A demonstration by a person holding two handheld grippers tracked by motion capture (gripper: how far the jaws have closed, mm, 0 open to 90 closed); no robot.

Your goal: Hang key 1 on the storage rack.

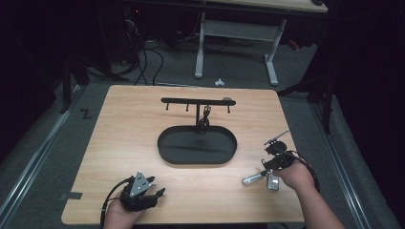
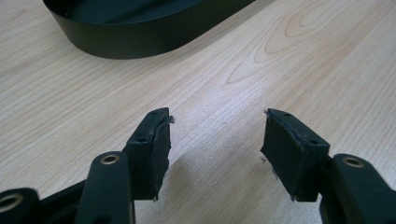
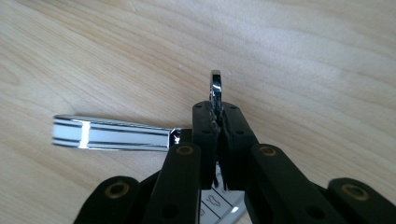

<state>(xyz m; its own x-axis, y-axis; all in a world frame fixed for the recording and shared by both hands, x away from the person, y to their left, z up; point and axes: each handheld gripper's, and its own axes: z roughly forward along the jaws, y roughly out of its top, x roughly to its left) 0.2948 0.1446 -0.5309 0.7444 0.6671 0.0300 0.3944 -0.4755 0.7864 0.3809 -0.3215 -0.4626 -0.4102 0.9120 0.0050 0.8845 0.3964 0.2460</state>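
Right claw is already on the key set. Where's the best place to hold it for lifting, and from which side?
Keep hold of the ring. It stands on edge between the right claw pads, thin enough to pinch across its flat faces. Come from above, jaws straddling the ring, since the silver bar and key fob lie flat on the table and offer little to get under.

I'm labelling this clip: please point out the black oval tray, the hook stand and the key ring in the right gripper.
black oval tray (image 1: pixel 165 155): high view, left rim.
hook stand (image 1: pixel 191 100): high view, top crossbar.
key ring (image 3: pixel 215 86): right gripper view, shiny loop above the closed jaws.
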